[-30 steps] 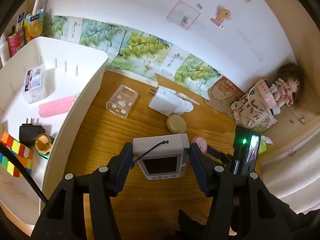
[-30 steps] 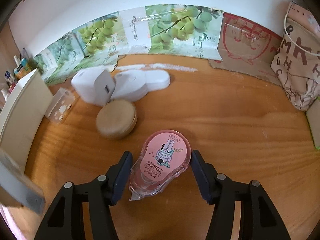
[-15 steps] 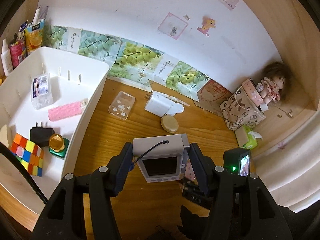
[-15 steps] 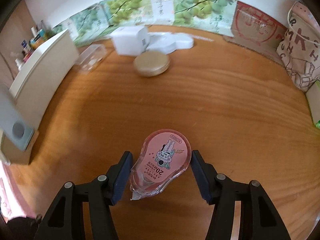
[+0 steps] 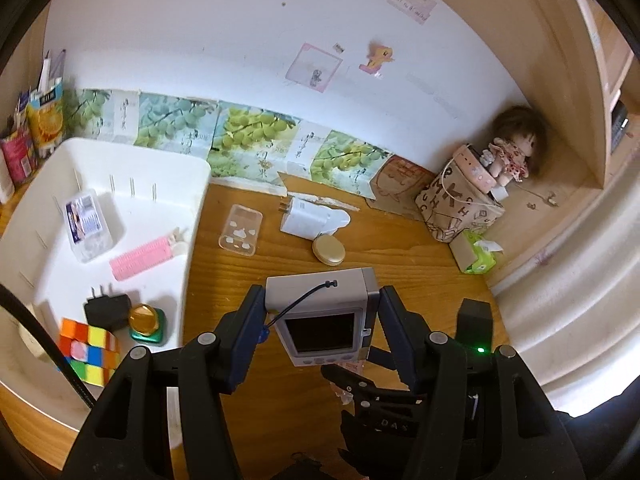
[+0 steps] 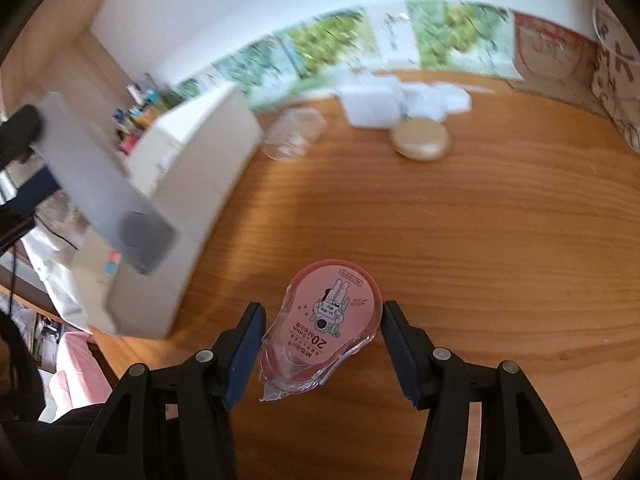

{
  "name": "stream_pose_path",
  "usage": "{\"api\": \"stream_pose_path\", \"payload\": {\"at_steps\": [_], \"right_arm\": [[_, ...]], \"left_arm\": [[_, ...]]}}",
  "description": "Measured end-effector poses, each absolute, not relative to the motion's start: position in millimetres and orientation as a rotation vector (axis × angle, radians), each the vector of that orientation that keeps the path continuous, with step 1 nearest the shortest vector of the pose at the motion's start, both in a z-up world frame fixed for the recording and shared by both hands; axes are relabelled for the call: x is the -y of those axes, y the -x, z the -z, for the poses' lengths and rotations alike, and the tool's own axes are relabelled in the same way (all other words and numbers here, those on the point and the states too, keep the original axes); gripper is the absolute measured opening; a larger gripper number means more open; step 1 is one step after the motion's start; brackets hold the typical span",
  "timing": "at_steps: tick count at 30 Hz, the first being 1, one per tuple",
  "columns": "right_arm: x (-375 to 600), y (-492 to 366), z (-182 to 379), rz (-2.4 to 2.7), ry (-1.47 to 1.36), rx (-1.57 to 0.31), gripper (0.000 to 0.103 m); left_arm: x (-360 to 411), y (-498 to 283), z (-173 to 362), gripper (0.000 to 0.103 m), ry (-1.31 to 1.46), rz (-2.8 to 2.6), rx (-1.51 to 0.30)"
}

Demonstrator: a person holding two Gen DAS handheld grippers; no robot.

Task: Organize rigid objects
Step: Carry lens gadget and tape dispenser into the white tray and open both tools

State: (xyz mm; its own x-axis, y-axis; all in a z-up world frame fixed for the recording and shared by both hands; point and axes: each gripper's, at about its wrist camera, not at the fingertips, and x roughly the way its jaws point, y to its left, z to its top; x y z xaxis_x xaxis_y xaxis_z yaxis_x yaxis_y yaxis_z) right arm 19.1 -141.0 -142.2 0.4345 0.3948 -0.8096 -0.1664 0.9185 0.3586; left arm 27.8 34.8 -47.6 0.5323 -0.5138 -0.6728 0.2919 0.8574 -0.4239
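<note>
Left gripper [image 5: 320, 320] jaws clamp a grey device [image 5: 322, 314]; right gripper [image 6: 322, 340] jaws clamp a pink tape dispenser [image 6: 324, 320]. A white bin [image 5: 192, 216] at the bench's left edge looks blurred in the right wrist view.

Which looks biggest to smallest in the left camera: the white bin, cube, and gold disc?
1. White bin
2. Cube
3. Gold disc
The cube sits nearer the camera, so its lead over the disc is unsure.

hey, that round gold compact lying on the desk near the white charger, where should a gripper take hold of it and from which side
Grip the gold compact across its rim, coming straight down from above. It lies flat as a low disc, so only the edges offer opposing faces. Set the jaws along the line that runs clear of the white charger, which sits close behind it; the bare desk on the other sides leaves room.
</note>
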Motion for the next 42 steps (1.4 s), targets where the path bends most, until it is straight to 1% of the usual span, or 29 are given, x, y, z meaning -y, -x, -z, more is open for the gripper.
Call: {"api": "stream_pose_path", "payload": {"at_steps": [10, 23, 24, 25, 26, 27, 32, 37, 40, 42], "right_arm": [[89.9, -6.0, 94.6, -0.41, -0.2, -0.868, 0.06], [16.1, -4.9, 73.2, -0.423, -0.174, -0.754, 0.059], [9.6, -5.0, 71.1, -0.425, -0.174, -0.746, 0.059], [2.5, -4.4, 69.4, -0.43, -0.168, -0.735, 0.049], [-3.9, -4.4, 68.5, -0.437, -0.163, -0.728, 0.044], [-11.2, -4.5, 68.1, -0.438, -0.153, -0.725, 0.042], [-37.2, -2.3, 73.0, -0.446, -0.148, -0.723, 0.042], [-45.0, -4.3, 81.8, -0.43, -0.189, -0.741, 0.042], [-47.8, -4.5, 83.8, -0.418, -0.203, -0.747, 0.043], [-49.2, -5.6, 86.3, -0.413, -0.208, -0.758, 0.047]], "left_arm": [[-74.7, -26.9, 31.7, 0.061, 0.247, 0.534, -0.832], [-143.6, -27.0, 23.2, 0.061, 0.214, 0.522, -0.793], [-149.4, -27.6, 24.5, 0.061, 0.214, 0.517, -0.796], [-153.6, -28.5, 25.6, 0.061, 0.215, 0.515, -0.798], [-159.3, -29.6, 27.4, 0.061, 0.218, 0.511, -0.8], [-164.3, -30.7, 28.7, 0.061, 0.219, 0.506, -0.802], [-187.8, -35.8, 35.9, 0.061, 0.215, 0.465, -0.81], [-204.3, -43.6, 50.1, 0.061, 0.213, 0.383, -0.863], [-216.5, -40.9, 46.2, 0.063, 0.227, 0.34, -0.813], [-220.4, -41.5, 45.8, 0.076, 0.23, 0.321, -0.804]]}}
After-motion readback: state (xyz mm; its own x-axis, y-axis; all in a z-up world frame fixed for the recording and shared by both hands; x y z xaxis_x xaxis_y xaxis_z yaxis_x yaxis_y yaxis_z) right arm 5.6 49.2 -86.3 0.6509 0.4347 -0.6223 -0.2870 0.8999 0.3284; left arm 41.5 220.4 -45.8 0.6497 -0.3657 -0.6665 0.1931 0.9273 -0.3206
